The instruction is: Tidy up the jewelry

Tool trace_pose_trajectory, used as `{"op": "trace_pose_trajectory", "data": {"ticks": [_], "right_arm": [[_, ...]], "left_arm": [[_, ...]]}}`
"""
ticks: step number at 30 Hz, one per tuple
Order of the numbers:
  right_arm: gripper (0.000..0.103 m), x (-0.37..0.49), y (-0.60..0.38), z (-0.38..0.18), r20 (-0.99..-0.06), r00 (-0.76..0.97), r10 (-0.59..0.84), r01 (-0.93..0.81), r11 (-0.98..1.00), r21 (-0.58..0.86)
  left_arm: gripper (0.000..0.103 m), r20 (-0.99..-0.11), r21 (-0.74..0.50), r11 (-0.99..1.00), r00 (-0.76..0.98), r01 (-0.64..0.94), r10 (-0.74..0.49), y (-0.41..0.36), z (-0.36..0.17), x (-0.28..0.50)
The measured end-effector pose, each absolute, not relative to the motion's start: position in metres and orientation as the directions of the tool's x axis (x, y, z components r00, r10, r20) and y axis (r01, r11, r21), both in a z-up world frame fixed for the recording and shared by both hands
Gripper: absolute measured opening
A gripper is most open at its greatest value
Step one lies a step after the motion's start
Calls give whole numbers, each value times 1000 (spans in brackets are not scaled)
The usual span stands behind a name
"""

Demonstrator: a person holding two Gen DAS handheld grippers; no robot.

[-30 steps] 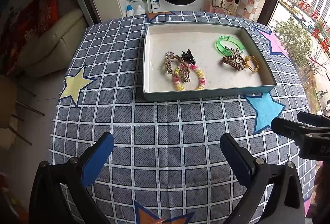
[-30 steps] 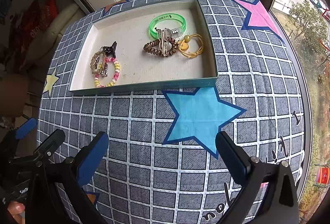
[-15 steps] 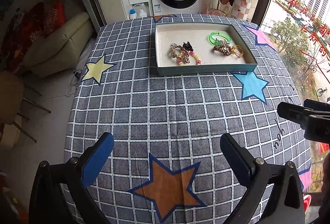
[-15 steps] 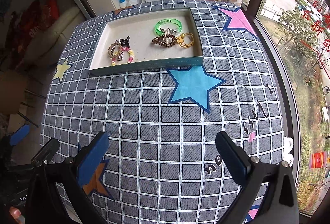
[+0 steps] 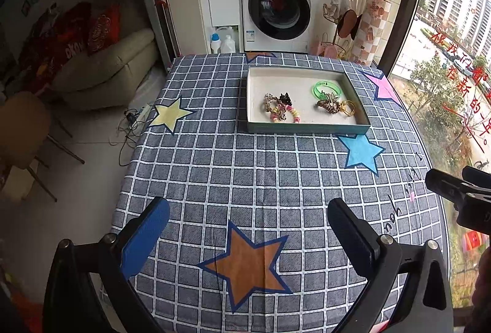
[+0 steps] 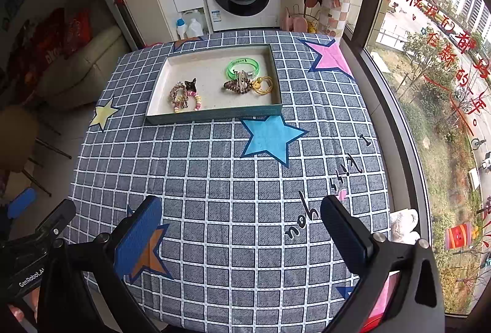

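— Toward the counter's far edge? Shallow rectangular grey-green tray [image 5: 307,128] holding green plastic bangle [image 5: 327,88], beaded bracelets [image 5: 282,112].
— Left gripper [image 5: 247,228], right gripper [image 6: 242,225]: near edge, jaws apart, empty.

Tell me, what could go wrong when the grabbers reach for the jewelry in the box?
The brown hair tie, green bangle and yellow loop overlap, so lifting one may drag another. The beaded bracelet lies tangled with a chain. The tray wall could block wide-open jaws.
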State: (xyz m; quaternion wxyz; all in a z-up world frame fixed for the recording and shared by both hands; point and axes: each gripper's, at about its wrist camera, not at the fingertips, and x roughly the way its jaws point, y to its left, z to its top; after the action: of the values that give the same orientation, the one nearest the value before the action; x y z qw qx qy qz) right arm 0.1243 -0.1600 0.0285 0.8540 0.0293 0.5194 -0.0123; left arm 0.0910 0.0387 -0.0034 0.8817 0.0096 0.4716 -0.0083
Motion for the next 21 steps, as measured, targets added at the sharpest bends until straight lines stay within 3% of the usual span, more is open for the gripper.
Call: {"op": "trace_pose_trajectory", "data": {"ticks": [21], "right_arm": [[103,83,-160,101,-761,647,-43,36,999,-26]], "left_arm": [[103,-723,32,998,691,44,-7,23,51,59]]}}
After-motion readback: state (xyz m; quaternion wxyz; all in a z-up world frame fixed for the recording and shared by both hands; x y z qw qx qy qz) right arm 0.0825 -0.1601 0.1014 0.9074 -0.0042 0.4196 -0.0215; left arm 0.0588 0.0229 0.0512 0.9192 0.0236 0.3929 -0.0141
